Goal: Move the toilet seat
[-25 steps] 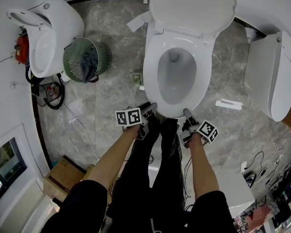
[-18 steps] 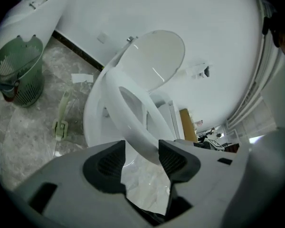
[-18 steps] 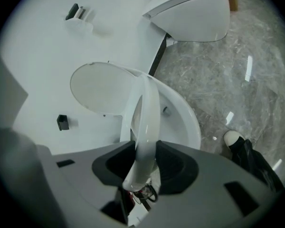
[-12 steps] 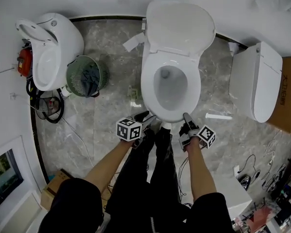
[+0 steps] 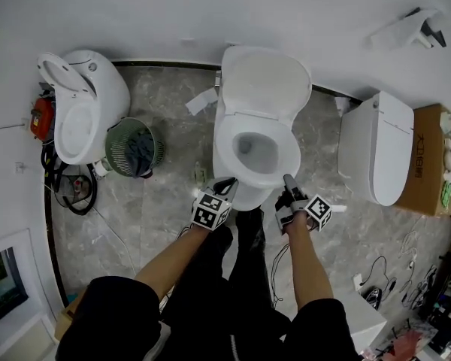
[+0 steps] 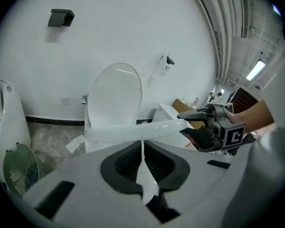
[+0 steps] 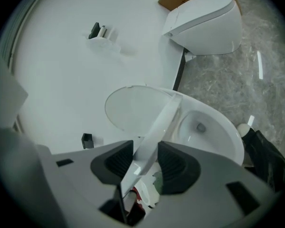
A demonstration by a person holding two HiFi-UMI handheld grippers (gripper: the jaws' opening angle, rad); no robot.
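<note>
Left gripper (image 5: 228, 183) has just been closing and now pinches the toilet seat's (image 6: 133, 132) thin front edge. The right gripper (image 5: 288, 180), its jaws just eased slightly wider, clamps the rim too. I judge the lift underway, with the seat off the bowl (image 5: 257, 153). Next I swing it toward the lid (image 5: 264, 81).

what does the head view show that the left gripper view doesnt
Only the head view: the bowl's inside, the person's legs and a red item by the wall. Only the left gripper view: a ceiling light, and the toilet seat's thin edge clamped in the left gripper, whose jaws have just been closing. Both: the seat, the raised lid, the green basket and the right gripper, also holding the seat, its jaws just opened further.
</note>
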